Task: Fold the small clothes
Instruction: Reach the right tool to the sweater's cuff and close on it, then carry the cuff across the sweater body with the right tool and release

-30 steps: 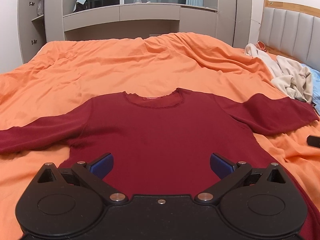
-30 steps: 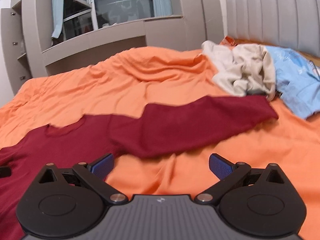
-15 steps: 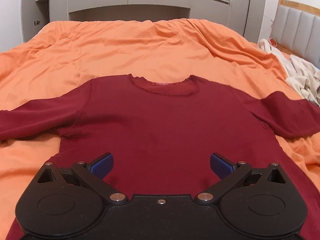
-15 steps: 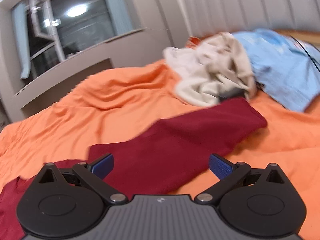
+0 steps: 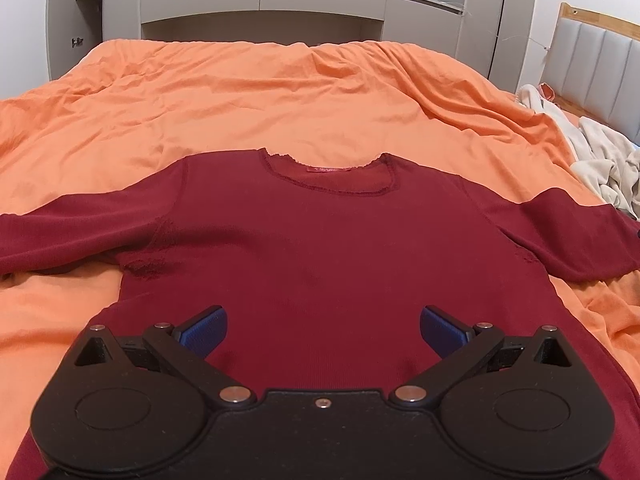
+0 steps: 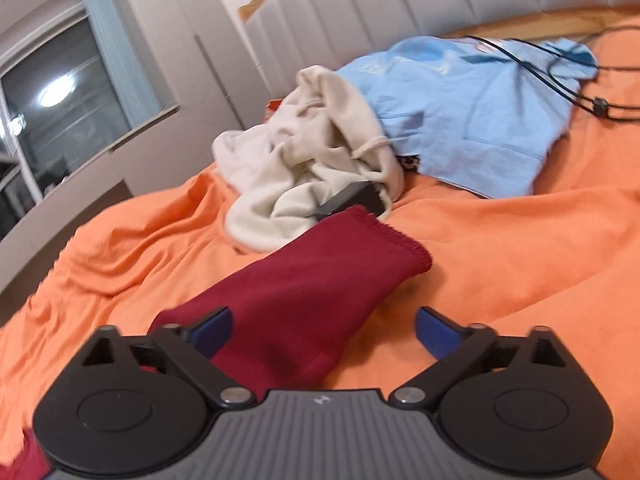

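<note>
A dark red long-sleeved top (image 5: pixel 328 248) lies flat, front up, on the orange bedspread (image 5: pixel 280 92), with both sleeves spread out to the sides. My left gripper (image 5: pixel 323 330) is open and empty, over the lower body of the top. My right gripper (image 6: pixel 323 330) is open and empty, over the top's right sleeve (image 6: pixel 316 284), whose cuff points away toward the headboard.
A cream garment (image 6: pixel 308 164) and a light blue garment (image 6: pixel 472 108) are piled beyond the sleeve cuff, with a dark object (image 6: pixel 352 200) and a black cable (image 6: pixel 568 80) by them. A padded headboard (image 6: pixel 440 0) stands behind. Grey cabinets (image 5: pixel 260 0) line the far wall.
The left gripper moved forward and lower over the top's body. The right gripper swung right and closer along the right sleeve toward its cuff. Both stayed open.
</note>
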Demonstrator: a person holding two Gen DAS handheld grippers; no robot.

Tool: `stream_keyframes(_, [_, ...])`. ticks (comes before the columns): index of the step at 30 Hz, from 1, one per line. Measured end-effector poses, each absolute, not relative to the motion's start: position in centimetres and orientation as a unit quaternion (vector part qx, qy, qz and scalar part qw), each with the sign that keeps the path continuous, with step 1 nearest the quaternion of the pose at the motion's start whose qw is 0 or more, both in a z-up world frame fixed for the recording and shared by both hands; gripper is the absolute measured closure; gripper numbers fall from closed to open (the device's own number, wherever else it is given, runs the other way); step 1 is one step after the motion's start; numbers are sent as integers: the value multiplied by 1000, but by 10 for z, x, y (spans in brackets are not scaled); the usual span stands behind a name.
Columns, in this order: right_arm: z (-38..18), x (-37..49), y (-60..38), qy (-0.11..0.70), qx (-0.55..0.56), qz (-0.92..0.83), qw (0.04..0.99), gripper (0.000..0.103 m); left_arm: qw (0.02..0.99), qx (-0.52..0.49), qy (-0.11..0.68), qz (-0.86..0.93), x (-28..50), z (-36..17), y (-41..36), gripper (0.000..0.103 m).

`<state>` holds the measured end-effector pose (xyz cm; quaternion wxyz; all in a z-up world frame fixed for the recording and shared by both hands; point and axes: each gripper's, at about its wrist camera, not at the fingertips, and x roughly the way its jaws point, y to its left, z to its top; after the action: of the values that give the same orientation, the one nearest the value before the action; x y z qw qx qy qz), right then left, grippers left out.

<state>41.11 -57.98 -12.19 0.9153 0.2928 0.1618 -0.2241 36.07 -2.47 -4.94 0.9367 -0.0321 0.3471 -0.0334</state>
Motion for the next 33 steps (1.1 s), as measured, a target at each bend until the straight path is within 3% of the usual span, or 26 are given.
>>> stream_keyframes(2, [-125,411,-585,156,305,-237,909,30,936,-35,350,-32,362,-50,-23,1])
stream_keyframes(3, [-125,409,-587,152,309,-243,907,34,935,-37,351,-31,362,-51,-22,1])
stream_keyframes(5, [-124,407,-588,147,309,-251,905,64,935,-40,352,-29,362,-51,-21,1])
stream_keyframes(7, [-120,407,-586,144,294,-254,910,82,935,-42,351,-28,362,-52,-20,1])
stream_keyframes(9, [-113,407,-582,143,272,-252,918,92,935,-44,350,-28,362,-51,-19,1])
stream_keyframes(19, [-33,408,-518,90,162,-184,965,97,947,-48,316,-13,360,-33,-5,1])
stream_keyframes(33, [48,441,-322,62,52,25,996,97,958,-110,258,60,352,1,53,1])
